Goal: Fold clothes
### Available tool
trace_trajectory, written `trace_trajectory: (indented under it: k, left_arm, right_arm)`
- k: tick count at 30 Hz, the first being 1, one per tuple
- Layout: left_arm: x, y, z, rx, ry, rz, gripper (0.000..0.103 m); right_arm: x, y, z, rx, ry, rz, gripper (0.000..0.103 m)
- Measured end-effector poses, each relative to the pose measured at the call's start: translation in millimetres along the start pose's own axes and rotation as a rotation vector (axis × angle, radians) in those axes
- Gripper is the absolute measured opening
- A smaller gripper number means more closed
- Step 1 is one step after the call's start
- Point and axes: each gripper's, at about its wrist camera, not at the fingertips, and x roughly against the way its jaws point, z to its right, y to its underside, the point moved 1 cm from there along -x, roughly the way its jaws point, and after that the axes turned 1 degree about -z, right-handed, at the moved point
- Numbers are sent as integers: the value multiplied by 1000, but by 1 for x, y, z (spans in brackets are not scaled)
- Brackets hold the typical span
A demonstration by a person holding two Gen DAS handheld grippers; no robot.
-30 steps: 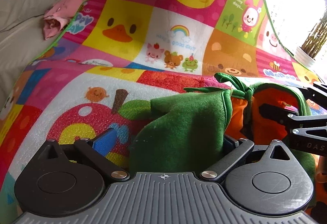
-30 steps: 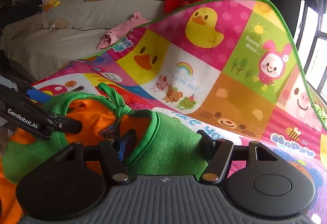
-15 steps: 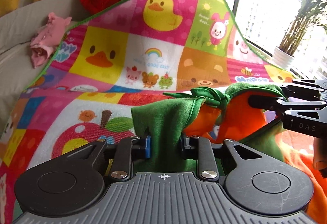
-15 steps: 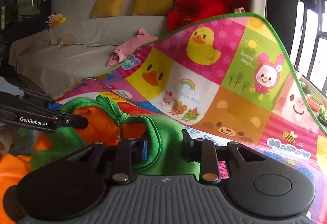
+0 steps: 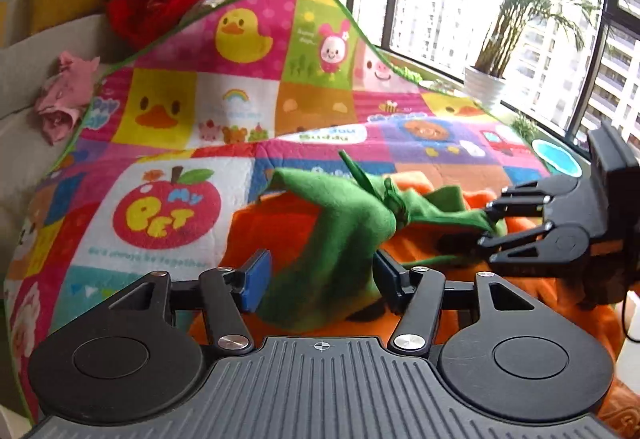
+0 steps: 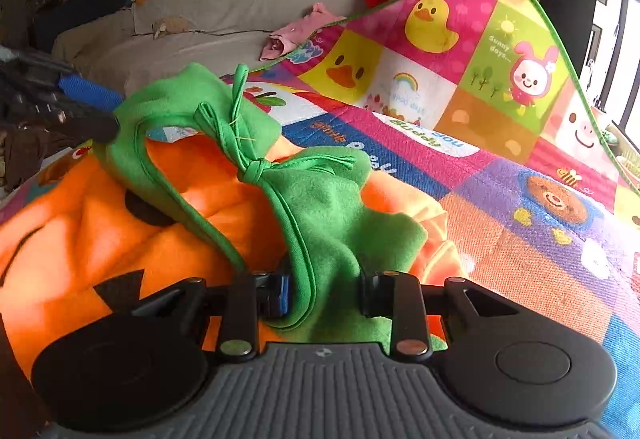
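I see an orange fleece pumpkin costume (image 6: 100,223) with black face patches, its green collar (image 6: 332,215) tied in a knot, rumpled, with the collar at 12 o'clock.

A colourful cartoon play mat (image 6: 500,199) carries an orange-and-green garment (image 6: 132,215) lying crumpled on it.

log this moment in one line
left tongs: just opening, green collar between | right tongs: just closed on collar | orange costume: on mat

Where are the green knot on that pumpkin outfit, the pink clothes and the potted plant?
green knot (image 6: 256,171), right wrist view, on the tied centre.
pink clothes (image 5: 66,95), left wrist view, mid-heap.
potted plant (image 5: 484,85), left wrist view, white pot.
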Motion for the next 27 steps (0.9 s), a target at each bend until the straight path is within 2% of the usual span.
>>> trace_trajectory:
  k: [3, 5, 7, 10, 13, 16, 18, 21, 25, 27]
  left_arm:
    - [9, -18, 1, 46, 20, 82, 70]
    - [-6, -26, 5, 79, 78, 88, 67]
    - [-29, -27, 12, 94, 136, 49, 62]
    - [-61, -6, 23, 59, 147, -42, 54]
    - [-85, 20, 19, 68, 147, -133, 53]
    - [-95, 32, 13, 82, 147, -148, 57]
    - [-95, 30, 10, 98, 144, -148, 57]
    - [-88, 26, 6, 119, 129, -144, 56]
    - [-66, 21, 4, 102, 114, -112, 64]
    - [-54, 15, 4, 91, 109, -85, 69]
  right_arm:
    - [0, -1, -4, 19, 13, 1, 29]
    - [-1, -2, -7, 27, 17, -6, 29]
    - [2, -6, -7, 40, 19, -11, 29]
    - [25, -16, 0, 46, 16, 31, 35]
    - [57, -33, 12, 22, 16, 128, 38]
    - [72, -55, 23, -41, -23, 205, 41]
    - [60, -60, 22, -66, -65, 190, 41]
    - [22, -52, 7, -27, -80, 93, 41]
    - [-17, -27, -22, 200, 39, 4, 42]
    - [-30, -29, -24, 273, 100, 9, 41]
